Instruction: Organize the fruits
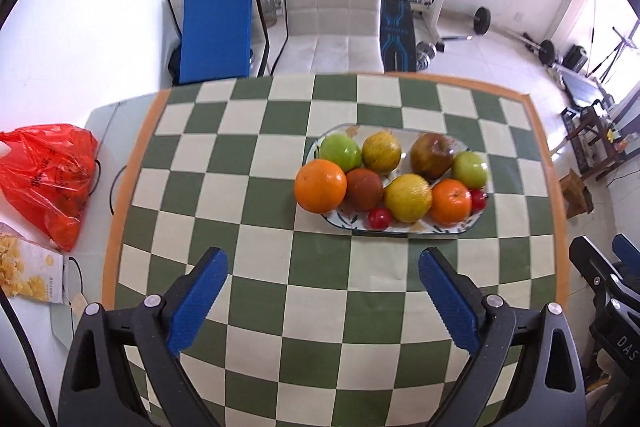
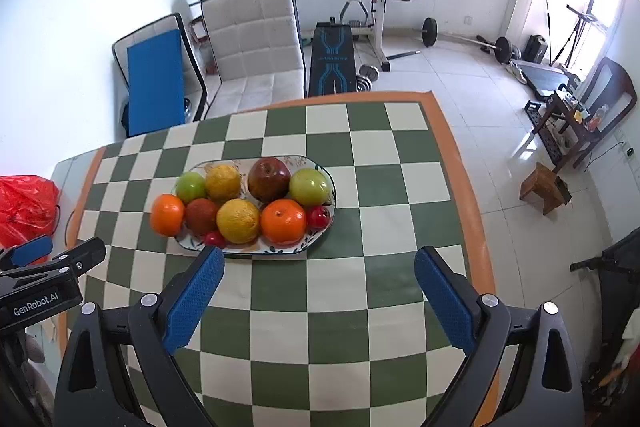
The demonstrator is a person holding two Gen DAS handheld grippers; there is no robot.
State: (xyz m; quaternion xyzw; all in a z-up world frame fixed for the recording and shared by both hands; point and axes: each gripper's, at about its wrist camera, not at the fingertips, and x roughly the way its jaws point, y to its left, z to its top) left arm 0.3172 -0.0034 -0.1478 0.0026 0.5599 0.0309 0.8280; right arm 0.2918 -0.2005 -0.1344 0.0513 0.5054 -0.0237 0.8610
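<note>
An oval patterned plate (image 1: pixel 400 229) (image 2: pixel 276 249) on the checkered table holds several fruits: two oranges (image 1: pixel 320 185) (image 2: pixel 282 221), two yellow citrus (image 1: pixel 408 197) (image 2: pixel 237 220), two green apples (image 1: pixel 340 151) (image 2: pixel 309 186), a red apple (image 1: pixel 432 155) (image 2: pixel 269 179), a brown fruit (image 1: pixel 364 189) (image 2: pixel 201 215) and small red fruits (image 1: pixel 379 218) (image 2: pixel 319 216). My left gripper (image 1: pixel 323 267) is open above the table, short of the plate and empty. My right gripper (image 2: pixel 319 269) is open too, empty, just near of the plate's right half.
The green-and-cream checkered table (image 1: pixel 256 187) (image 2: pixel 384 195) has an orange border. A red plastic bag (image 1: pixel 48 179) (image 2: pixel 24 211) and a snack packet (image 1: pixel 28 277) lie left of it. A padded chair (image 1: pixel 330 11) (image 2: pixel 256 43) stands behind, with gym equipment beyond.
</note>
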